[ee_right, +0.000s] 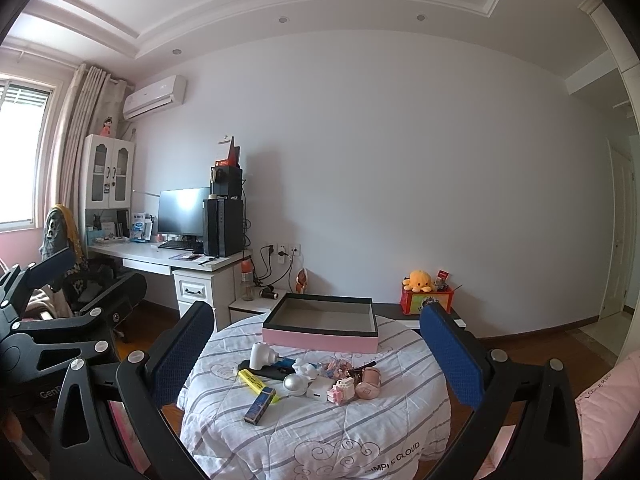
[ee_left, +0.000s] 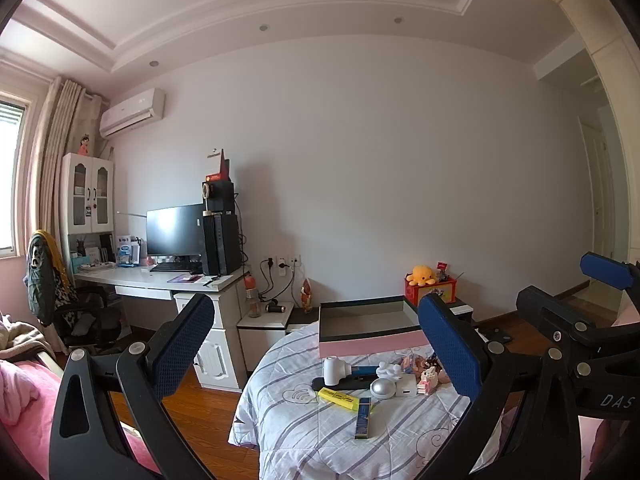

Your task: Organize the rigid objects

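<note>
A pink open box (ee_left: 370, 344) (ee_right: 320, 338) with a grey inside stands at the far side of a table under a striped quilt (ee_left: 304, 432) (ee_right: 304, 432). In front of it lies a heap of small things: a white handheld device (ee_left: 334, 370) (ee_right: 262, 354), a yellow highlighter (ee_left: 339, 398) (ee_right: 256, 380), a blue and gold slim box (ee_left: 364, 418) (ee_right: 260, 404), a silver dome (ee_left: 382, 388) (ee_right: 295, 384), a white charger (ee_left: 406, 387) (ee_right: 318, 394), a pink round case (ee_right: 367, 384). My left gripper (ee_left: 320, 344) and right gripper (ee_right: 320, 344) are open, empty, held back from the table.
A white desk (ee_left: 160, 280) (ee_right: 168, 258) with a monitor and black tower stands at the left wall, an office chair (ee_left: 80, 312) beside it. A red box with a yellow plush (ee_left: 430, 286) (ee_right: 426, 296) sits behind the table. A pink bed edge (ee_left: 24, 400) lies at lower left.
</note>
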Available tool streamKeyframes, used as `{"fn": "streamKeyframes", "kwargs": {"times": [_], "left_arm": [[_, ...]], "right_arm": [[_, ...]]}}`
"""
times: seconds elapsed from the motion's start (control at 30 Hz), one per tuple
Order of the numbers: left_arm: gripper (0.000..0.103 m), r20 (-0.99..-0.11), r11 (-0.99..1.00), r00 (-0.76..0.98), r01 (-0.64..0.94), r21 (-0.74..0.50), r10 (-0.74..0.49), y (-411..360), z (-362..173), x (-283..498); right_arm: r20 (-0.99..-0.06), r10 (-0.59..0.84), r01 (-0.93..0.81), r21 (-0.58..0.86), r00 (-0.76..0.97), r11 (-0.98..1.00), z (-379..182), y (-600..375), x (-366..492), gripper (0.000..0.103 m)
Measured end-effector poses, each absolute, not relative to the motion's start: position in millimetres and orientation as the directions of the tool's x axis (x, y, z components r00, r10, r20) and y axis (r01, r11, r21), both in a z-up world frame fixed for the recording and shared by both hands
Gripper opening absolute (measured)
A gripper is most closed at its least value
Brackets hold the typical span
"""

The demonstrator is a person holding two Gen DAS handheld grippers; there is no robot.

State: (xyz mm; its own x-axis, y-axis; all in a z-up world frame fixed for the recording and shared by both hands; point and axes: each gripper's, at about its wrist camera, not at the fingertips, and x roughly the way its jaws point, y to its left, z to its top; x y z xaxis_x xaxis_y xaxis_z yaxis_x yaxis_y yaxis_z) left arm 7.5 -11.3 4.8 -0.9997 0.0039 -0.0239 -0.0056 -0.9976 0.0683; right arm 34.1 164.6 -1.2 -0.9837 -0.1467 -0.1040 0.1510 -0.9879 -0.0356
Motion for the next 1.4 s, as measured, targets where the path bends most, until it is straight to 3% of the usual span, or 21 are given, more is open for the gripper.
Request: {"fn": "streamKeyframes", "kwargs": {"times": [1.4], "left_arm": [[0.103,-0.018,-0.997,-1.000,0.007,0.072,-0.008,-7.8,2.9,7.6]], "right_arm": [[-0.096,-0.142,0.146,-0.038,-0.985,-0.988,-4.0,164.8,29.4,0.103]]}}
